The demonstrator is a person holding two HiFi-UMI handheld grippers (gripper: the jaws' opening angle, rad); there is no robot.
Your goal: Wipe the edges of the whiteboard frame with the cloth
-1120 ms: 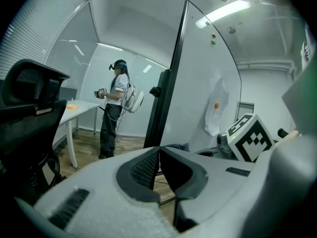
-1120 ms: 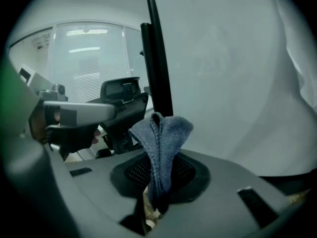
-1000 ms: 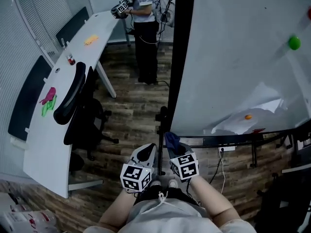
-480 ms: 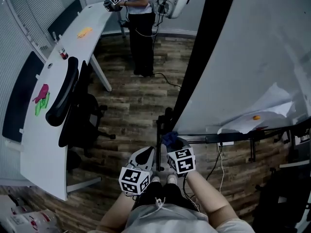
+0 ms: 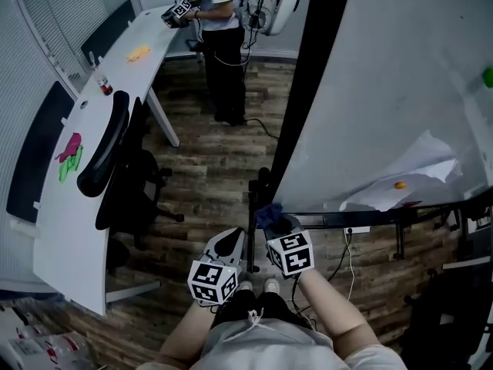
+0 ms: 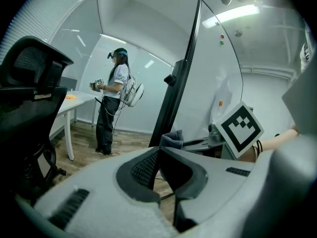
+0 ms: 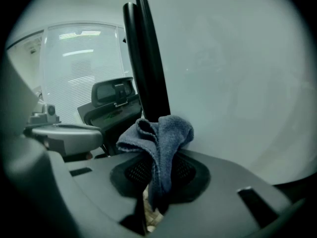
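Right claw [image 7: 156, 178] grips bunched blue cloth [image 7: 164, 133] by the black frame [image 7: 148, 73].

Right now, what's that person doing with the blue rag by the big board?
A person holds tongs in each hand. The right tongs are shut on a blue cloth, held right at the lower part of the whiteboard's black frame, it seems to wipe that edge. The left tongs are shut with nothing in them, close beside the right ones.
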